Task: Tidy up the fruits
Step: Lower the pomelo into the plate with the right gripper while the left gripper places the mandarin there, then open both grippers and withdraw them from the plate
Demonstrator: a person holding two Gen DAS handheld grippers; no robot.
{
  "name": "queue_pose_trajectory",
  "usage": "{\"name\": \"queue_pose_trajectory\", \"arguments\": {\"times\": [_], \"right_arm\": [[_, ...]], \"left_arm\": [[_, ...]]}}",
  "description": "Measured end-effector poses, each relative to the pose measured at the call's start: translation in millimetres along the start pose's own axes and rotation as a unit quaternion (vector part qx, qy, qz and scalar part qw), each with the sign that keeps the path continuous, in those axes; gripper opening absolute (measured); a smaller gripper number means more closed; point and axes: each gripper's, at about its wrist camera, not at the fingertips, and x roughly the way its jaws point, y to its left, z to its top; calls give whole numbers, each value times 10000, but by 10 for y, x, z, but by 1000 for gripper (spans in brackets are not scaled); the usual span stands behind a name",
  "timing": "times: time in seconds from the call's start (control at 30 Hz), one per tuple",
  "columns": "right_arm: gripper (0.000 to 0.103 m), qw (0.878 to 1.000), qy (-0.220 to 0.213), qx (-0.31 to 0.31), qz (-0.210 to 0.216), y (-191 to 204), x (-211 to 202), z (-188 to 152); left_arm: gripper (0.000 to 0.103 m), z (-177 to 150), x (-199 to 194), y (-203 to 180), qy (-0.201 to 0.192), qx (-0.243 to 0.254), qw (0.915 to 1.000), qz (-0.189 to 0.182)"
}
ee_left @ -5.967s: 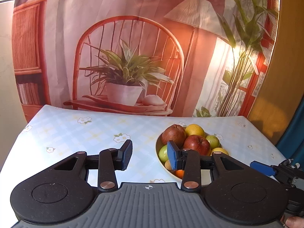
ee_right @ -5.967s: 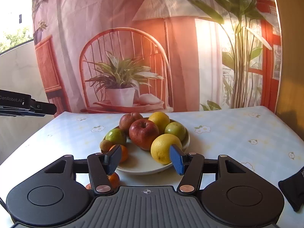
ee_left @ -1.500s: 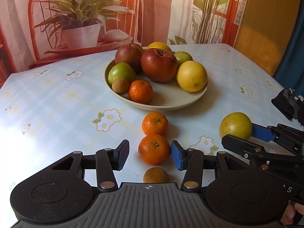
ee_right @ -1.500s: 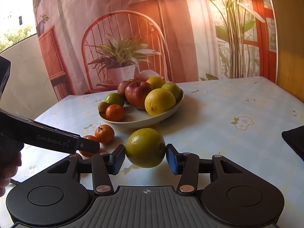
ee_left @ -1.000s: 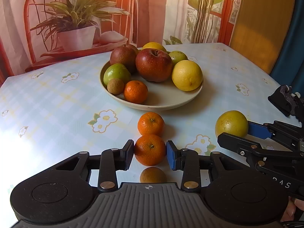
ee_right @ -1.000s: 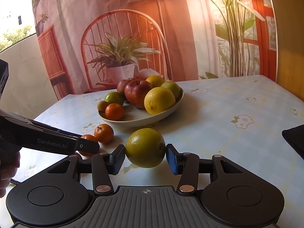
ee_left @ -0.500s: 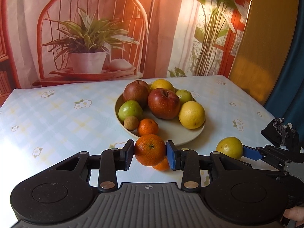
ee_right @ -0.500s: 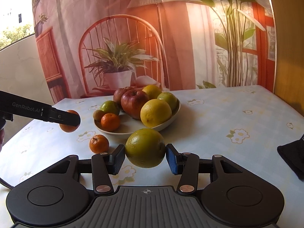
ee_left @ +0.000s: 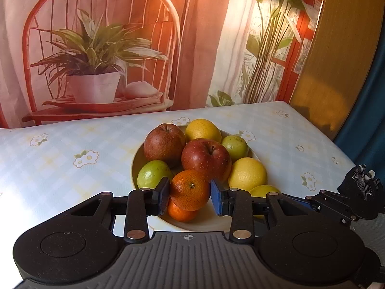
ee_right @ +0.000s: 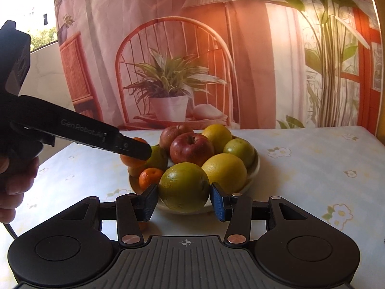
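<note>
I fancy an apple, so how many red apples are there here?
2, both in the bowl: a dull apple at the back left, a shiny red apple in the middle. More could hide underneath.

The left gripper point(ee_left: 190, 196) and right gripper point(ee_right: 184, 201) are built alike: matte black bodies with round discs, ribbed grey centre plates marked by a crosshair, copper-coloured rivets and blue pads point(ee_left: 216, 198). "GenRobot.AI" is printed on the left one's side. Bare fingers point(ee_right: 14, 180) are seen.
</note>
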Motion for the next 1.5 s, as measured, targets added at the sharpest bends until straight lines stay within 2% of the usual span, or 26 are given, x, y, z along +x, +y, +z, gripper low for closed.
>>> {"name": "queue_pose_trajectory", "arguments": {"times": [0.4, 0.87, 1.17, 1.5], "right_arm": [[44, 9990, 202, 225, 337, -38, 333, -18], [46, 9990, 163, 234, 357, -26, 337, -45], [45, 9998, 53, 61, 180, 107, 78, -126], [45, 9997, -106, -12, -241, 175, -164, -320]], "left_arm": [[39, 82, 315, 40, 247, 157, 9996, -32], [40, 86, 330, 36, 253, 226, 9994, 0], [40, 35, -83, 159, -31, -162, 9999, 49], [40, -404, -601, 185, -259, -343, 9983, 382]]}}
